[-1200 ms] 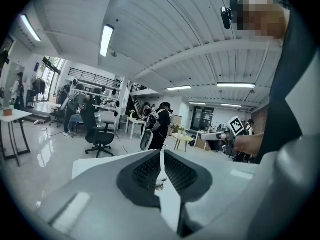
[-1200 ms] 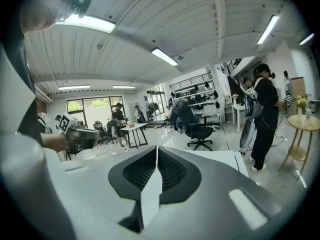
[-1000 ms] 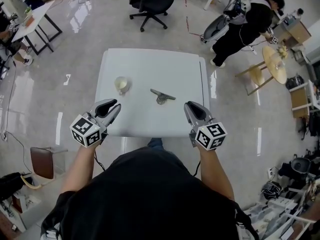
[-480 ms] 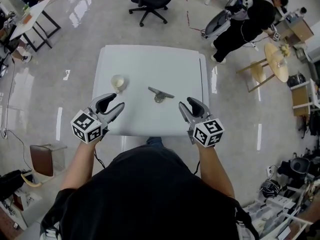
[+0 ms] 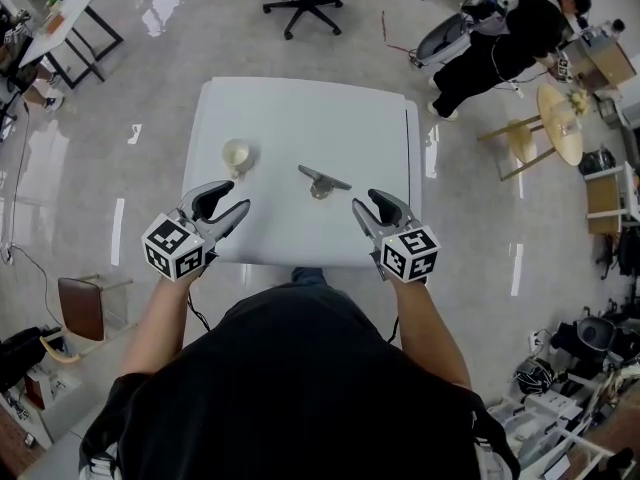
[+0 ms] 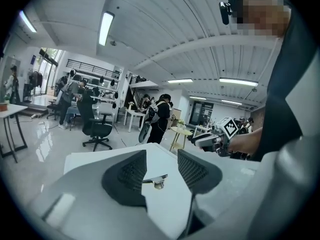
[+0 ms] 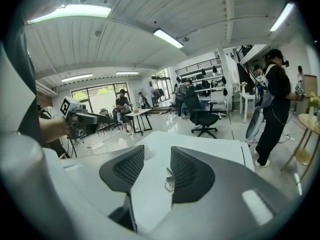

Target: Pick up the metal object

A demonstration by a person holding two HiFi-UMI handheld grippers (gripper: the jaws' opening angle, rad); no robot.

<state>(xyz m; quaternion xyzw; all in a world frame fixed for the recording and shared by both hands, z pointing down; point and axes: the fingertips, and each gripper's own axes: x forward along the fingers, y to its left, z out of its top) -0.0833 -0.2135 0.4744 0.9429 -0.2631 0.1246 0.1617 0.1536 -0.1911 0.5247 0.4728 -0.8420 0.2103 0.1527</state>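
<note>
1. White counter (image 5: 300, 108) stands in a big room with a shiny floor.
2. The metal object (image 5: 322, 180) lies near the middle of the counter, and nothing touches it.
3. The left gripper (image 5: 228, 200) is at the near left edge, and the right gripper (image 5: 366, 205) is at the near right edge. Both are open wide and hold nothing.
4. I think the job has not really started. Reaching, squeezing and lifting are all left to do.
5. I count one counter, one metal object, one cup (image 5: 238, 154) and two grippers.
</note>
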